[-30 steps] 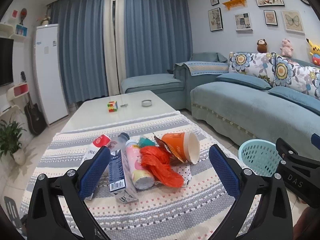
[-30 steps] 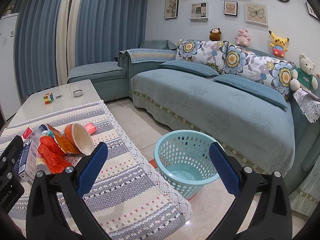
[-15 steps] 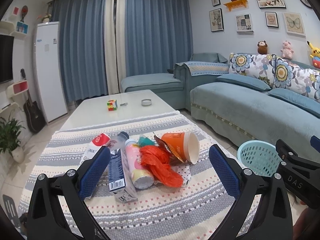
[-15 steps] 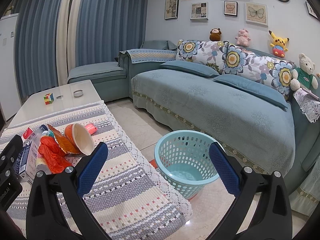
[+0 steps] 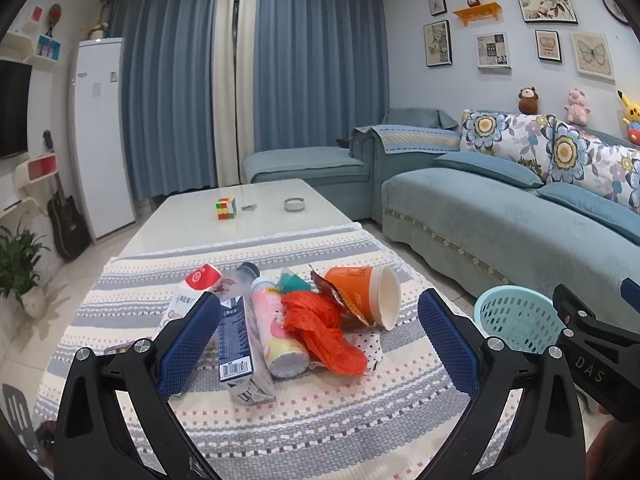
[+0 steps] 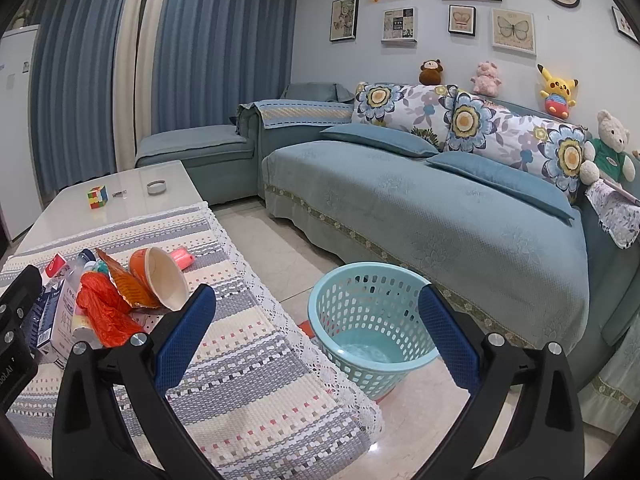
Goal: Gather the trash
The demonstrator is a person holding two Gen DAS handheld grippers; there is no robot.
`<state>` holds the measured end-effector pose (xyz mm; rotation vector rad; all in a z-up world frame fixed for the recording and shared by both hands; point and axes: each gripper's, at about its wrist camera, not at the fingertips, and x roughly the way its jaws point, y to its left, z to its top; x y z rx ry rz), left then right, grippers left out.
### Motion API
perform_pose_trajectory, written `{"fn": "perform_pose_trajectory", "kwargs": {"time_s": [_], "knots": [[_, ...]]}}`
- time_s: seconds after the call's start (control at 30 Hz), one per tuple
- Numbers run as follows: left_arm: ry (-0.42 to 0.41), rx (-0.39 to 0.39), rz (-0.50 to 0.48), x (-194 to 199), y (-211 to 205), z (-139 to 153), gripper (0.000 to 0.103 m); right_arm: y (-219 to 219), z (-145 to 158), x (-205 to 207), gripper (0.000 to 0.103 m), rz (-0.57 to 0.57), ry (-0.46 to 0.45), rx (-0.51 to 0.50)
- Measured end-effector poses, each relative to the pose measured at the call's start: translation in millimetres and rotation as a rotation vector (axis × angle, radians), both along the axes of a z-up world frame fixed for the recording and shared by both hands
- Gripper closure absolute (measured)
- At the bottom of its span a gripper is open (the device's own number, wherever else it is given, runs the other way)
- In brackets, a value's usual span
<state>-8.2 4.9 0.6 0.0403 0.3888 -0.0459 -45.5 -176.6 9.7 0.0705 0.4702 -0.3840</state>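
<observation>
Left tool (image 5: 320, 332) and right tool (image 6: 318, 326), both spread wide, hold and touch nothing. Beyond, the trash pile (image 5: 296, 320) lies mid-table near the right edge; the basket (image 6: 372, 320) stands on the floor beside it.

Before me, a glossy white tabletop (image 5: 192, 220) is half covered by a striped woven cloth with lace edging (image 5: 320, 408). On the cloth lies a trash heap: an orange paper cup (image 5: 360, 292) on its side, crumpled red plastic bag (image 5: 320, 328), pink bottle (image 5: 272, 332), dark blue carton (image 5: 234, 340). A colourful puzzle cube (image 5: 226, 208) sits on bare tabletop. A perforated turquoise plastic basket (image 6: 368, 320) stands on the tiled floor (image 6: 280, 252).
</observation>
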Motion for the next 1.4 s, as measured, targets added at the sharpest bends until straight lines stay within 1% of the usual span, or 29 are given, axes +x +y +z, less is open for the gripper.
{"fn": "perform_pose_trajectory", "kwargs": {"time_s": [0.33,0.57,0.63,0.83,0.9,0.97,1.03,1.1,1.13,1.2,1.23,1.27,1.3,1.33,1.4], "knots": [[-0.001,-0.020,-0.011,-2.6,3.2,-0.1,0.007,7.5,5.3,-8.6,0.007,-0.007,-0.042,-0.054],[-0.003,-0.023,-0.011,-6.6,3.9,-0.6,0.007,8.3,4.9,-8.1,0.007,-0.007,-0.041,-0.054],[0.000,-0.023,-0.012,0.4,3.7,2.6,0.007,8.2,4.9,-8.3,0.007,-0.006,-0.041,-0.055],[0.001,-0.023,-0.014,0.2,3.4,2.5,0.007,8.2,4.6,-8.5,0.007,-0.006,-0.037,-0.049],[0.010,-0.025,-0.022,0.5,2.6,2.0,0.007,5.8,4.4,-8.2,0.007,-0.007,-0.037,-0.040],[0.038,-0.041,-0.053,0.2,0.2,0.4,0.007,1.9,4.4,-7.2,0.007,-0.019,-0.033,-0.034],[0.068,-0.062,-0.084,0.2,-2.0,-0.2,0.007,-4.7,4.9,-6.6,0.014,-0.022,-0.033,-0.008],[0.083,-0.076,-0.114,-1.3,-3.9,1.3,0.007,-10.2,4.7,-3.4,0.031,-0.015,-0.024,0.018],[0.081,-0.075,-0.111,-1.4,-3.0,2.6,0.007,-11.8,4.1,-1.0,0.035,-0.008,-0.014,0.026],[0.074,-0.085,-0.056,0.2,7.5,6.7,0.007,-13.0,3.6,4.3,0.047,0.015,0.005,0.041],[0.073,-0.100,-0.040,2.1,15.1,9.1,0.007,-12.1,3.7,6.2,0.049,0.025,0.008,0.041],[0.073,-0.117,-0.022,5.3,28.4,12.4,0.007,-11.1,4.2,8.3,0.057,0.038,0.011,0.038],[0.072,-0.119,-0.007,8.2,37.7,15.0,0.007,-9.0,5.4,10.9,0.065,0.061,0.012,0.031],[0.065,-0.115,0.013,11.0,51.3,17.1,0.007,-6.1,6.9,13.6,0.067,0.084,0.010,0.024],[0.056,-0.099,0.058,16.9,80.2,19.1,0.007,0.5,10.1,21.1,0.068,0.137,0.006,0.022]]}}
